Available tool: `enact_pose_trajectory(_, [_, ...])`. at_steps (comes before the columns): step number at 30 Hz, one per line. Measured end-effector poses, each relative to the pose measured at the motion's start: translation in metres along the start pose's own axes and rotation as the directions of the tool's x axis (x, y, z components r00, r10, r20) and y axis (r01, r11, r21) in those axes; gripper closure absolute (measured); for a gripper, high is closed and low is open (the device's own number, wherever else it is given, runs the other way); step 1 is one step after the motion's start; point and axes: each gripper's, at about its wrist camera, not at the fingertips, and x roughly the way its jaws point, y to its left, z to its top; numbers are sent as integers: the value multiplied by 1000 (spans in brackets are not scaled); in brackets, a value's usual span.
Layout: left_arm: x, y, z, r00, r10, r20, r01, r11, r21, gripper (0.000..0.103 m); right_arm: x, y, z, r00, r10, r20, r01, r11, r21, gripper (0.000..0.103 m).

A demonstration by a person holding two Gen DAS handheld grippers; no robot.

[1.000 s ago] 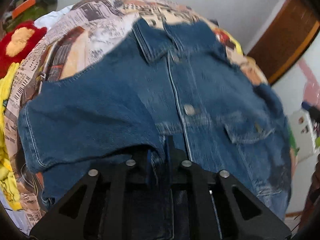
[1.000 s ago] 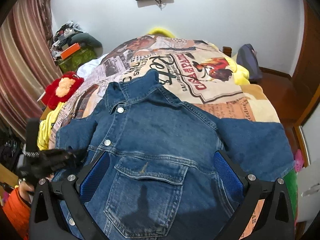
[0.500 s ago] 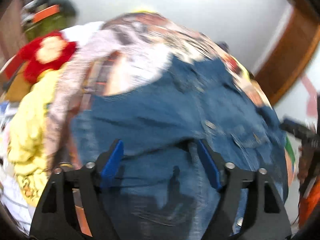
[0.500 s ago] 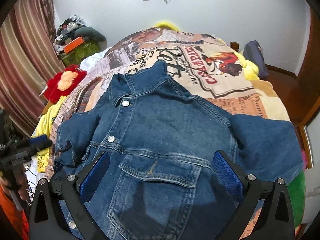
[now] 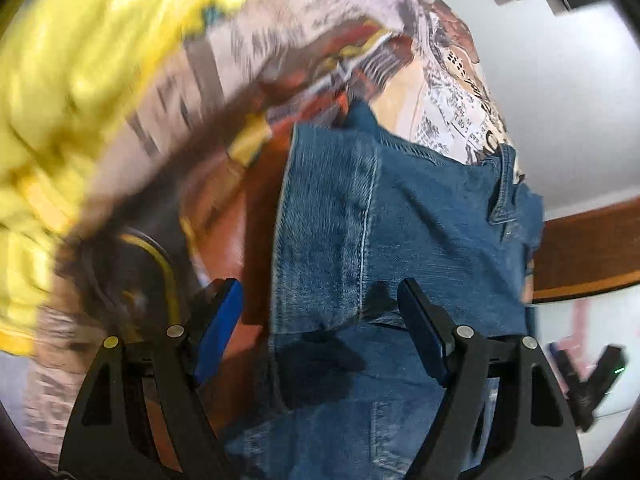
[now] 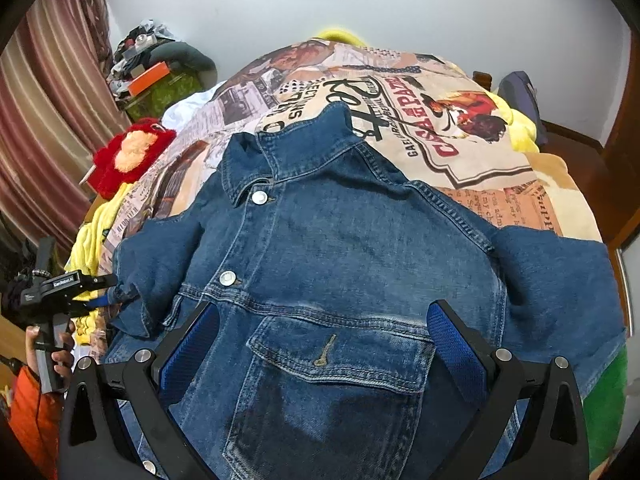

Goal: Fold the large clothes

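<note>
The left wrist view is badly smeared by motion: the yellow fleece blanket (image 5: 60, 92) and the newspaper-print bedspread (image 5: 280, 40) at its left are streaks, and only the blue denim jacket (image 5: 400, 240) near the fingers is reasonably sharp. The jacket's hem is cut off by the bottom edge in both views, and the far end of its sleeve on the right (image 6: 560, 280) drops out of sight over the bed's edge. The jacket (image 6: 340, 260) lies front-up, buttoned, on the bedspread (image 6: 460, 148), collar toward the far wall, with a red plush toy (image 6: 128, 156) beside the bed at left. The left gripper (image 5: 320, 312) has its fingers spread apart, empty, over the cuff end of the folded left sleeve; a second ago they were clamped on denim. Half a second ago that gripper pointed across the jacket's chest; it has since swung toward the sleeve and bed edge. The right gripper (image 6: 324, 332) stays spread wide and empty above the chest pocket (image 6: 336, 344), barely moved.
</note>
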Motion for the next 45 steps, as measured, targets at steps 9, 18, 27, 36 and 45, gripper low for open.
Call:
enact_pose_trajectory(9, [-1,-30,8,985,126,117,-137,986,92,78,3,-11,-4,1000,-5,-20,5,1000,27,0])
enact_pose_trajectory(18, [-64,-162,-15,906,140,399,-311,859,407,97,-18,-23,-1,999,-16,32,15,999,35,0])
enact_pose_trajectory(27, [-82,-289,-52,930,-138,340,-120,761,638,98,-53,-48,0,994,-47,96,40,996,78,0])
enact_pose_trajectory(36, [-7,-354,-103,982,-155,107,23,662,749,98,-83,-82,-8,989,-81,123,63,988,144,0])
enact_pose_trajectory(45, [15,-387,-159,995,-86,45,0,459,888,93,-93,-102,-10,988,-99,121,74,977,199,0])
